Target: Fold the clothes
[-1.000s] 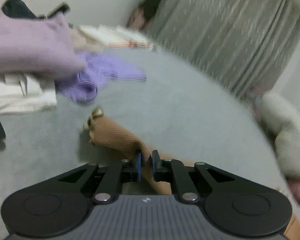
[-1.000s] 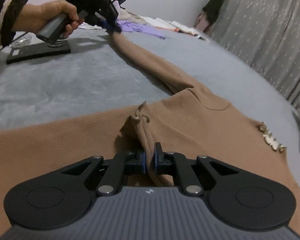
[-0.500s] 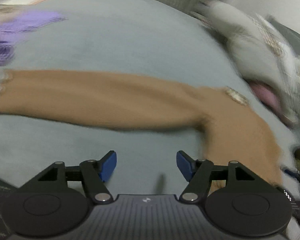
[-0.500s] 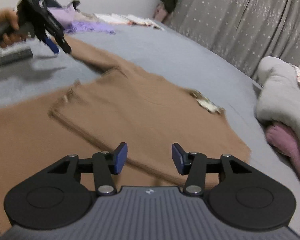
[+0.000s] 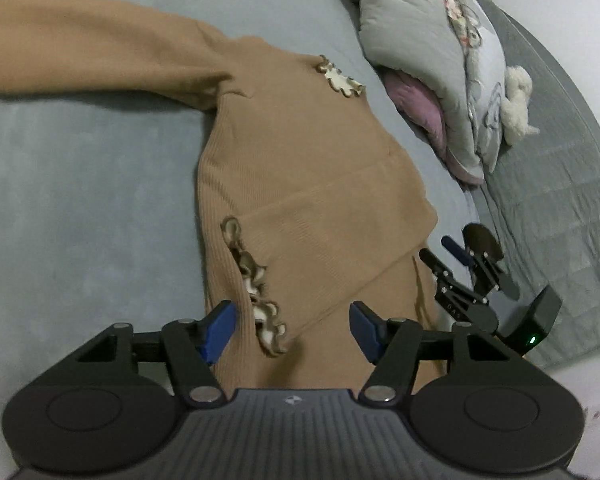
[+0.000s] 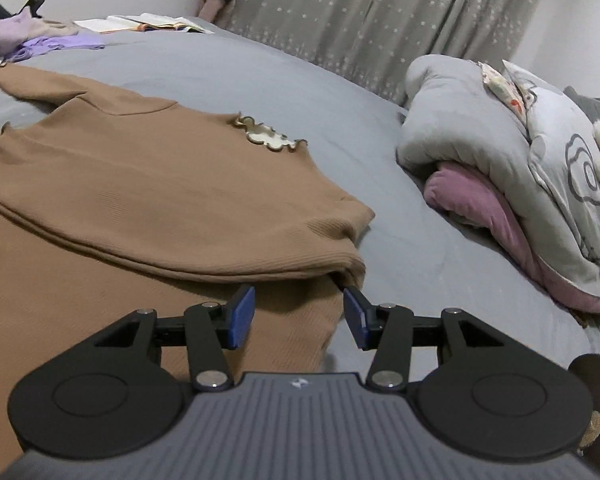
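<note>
A tan ribbed knit sweater with frilled cream cuffs (image 5: 308,184) lies flat on the grey bed (image 5: 80,184), one sleeve folded across its body and the other stretched out sideways. The left gripper (image 5: 291,330) hovers over the folded sleeve's cuff, its blue fingers (image 5: 219,330) apart but closing, pressing nothing. The right gripper (image 6: 299,318) holds its fingers (image 6: 241,316) apart at the sweater's edge, gripping nothing.

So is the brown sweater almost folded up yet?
Partly. One sleeve already lies folded across the brown sweater. Nothing is held: the right claw is open, the left claw is closing above the frilly cuff. The other sleeve still stretches out, and the body is unfolded.
</note>
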The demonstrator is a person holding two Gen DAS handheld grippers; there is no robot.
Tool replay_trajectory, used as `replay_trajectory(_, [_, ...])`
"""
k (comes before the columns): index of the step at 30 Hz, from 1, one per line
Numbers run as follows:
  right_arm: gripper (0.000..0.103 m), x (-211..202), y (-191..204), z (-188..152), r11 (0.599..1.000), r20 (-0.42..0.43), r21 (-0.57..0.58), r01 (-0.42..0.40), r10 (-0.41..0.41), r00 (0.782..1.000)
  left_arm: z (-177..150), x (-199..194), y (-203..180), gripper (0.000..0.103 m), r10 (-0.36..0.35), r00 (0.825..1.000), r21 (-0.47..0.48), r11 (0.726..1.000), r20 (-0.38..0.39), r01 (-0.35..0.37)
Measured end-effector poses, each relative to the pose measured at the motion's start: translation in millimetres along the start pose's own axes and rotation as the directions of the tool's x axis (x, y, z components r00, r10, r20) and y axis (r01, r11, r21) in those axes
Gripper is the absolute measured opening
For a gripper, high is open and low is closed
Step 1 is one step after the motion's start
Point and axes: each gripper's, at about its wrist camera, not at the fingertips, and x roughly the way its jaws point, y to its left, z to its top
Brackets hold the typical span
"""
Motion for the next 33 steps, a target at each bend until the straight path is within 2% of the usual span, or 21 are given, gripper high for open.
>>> replay_trajectory(3, [0.051, 1, 5, 3, 0.999, 0.013, -0.033, -0.012, 0.012, 1.000, -2, -6, -12, 0.057, -0.018, 1.000, 0.022, 1.000, 0.006, 0.018])
replay_trajectory(5, [0.051, -1, 12, 9, 0.997, 0.024, -0.055, -0.046, 0.048, 0.999, -3, -9, -17, 0.056, -0.042, 0.999, 0.020, 0.999, 0.007, 0.042])
replay_trajectory(7, [0.051, -14, 32, 21, 0.982, 0.080, -0.109, -0.156, 0.165, 0.983, -3, -16, -22, 0.056, -0.017, 0.998, 0.040, 0.999, 0.055, 0.014])
replay_trajectory(9, [0.051, -25, 54, 31, 0.951, 0.117, -0.151, -0.269, 0.287, 0.951, -2, -19, -24, 0.056, -0.003, 0.997, 0.058, 0.998, 0.082, -0.002])
replay_trajectory(10, [0.050, -29, 70, 36, 0.923, 0.127, -0.183, -0.339, 0.364, 0.923, -1, -17, -21, 0.056, -0.007, 0.997, 0.041, 0.999, 0.074, 0.004])
replay_trajectory(12, [0.046, -34, 95, 42, 0.877, 0.127, -0.238, -0.418, 0.455, 0.881, 0, -12, -14, 0.056, -0.019, 0.998, 0.003, 1.000, 0.054, 0.019])
replay_trajectory(14, [0.033, -36, 126, 48, 0.819, 0.114, -0.305, -0.486, 0.538, 0.835, 1, -4, -2, 0.056, -0.038, 0.999, -0.051, 0.998, 0.028, 0.039])
replay_trajectory(15, [0.032, -35, 141, 50, 0.792, 0.105, -0.337, -0.509, 0.568, 0.816, 2, -1, 1, 0.056, -0.040, 0.999, -0.067, 0.997, 0.022, 0.041])
replay_trajectory(19, [0.026, -23, 171, 51, 0.774, 0.077, -0.400, -0.491, 0.562, 0.823, 3, 4, 11, 0.056, -0.035, 0.999, -0.106, 0.994, 0.022, 0.037])
replay_trajectory(23, [0.009, -13, 181, 51, 0.782, 0.081, -0.430, -0.452, 0.532, 0.843, 3, 6, 19, 0.056, -0.066, 0.998, -0.144, 0.987, 0.008, 0.067])
replay_trajectory(26, [0.007, -17, 167, 58, 0.816, 0.136, -0.353, -0.458, 0.529, 0.838, 3, 9, 20, 0.057, -0.092, 0.996, -0.155, 0.984, 0.001, 0.091])
replay_trajectory(28, [0.007, -19, 160, 61, 0.825, 0.158, -0.319, -0.467, 0.532, 0.832, 3, 12, 21, 0.059, -0.120, 0.993, -0.170, 0.978, 0.010, 0.120])
replay_trajectory(30, [0.006, -23, 149, 64, 0.829, 0.177, -0.272, -0.489, 0.543, 0.821, 2, 16, 25, 0.059, -0.179, 0.983, -0.216, 0.959, 0.033, 0.182])
replay_trajectory(33, [0.006, -25, 139, 64, 0.819, 0.189, -0.229, -0.526, 0.567, 0.802, 0, 20, 30, 0.057, -0.221, 0.972, -0.255, 0.938, 0.084, 0.235])
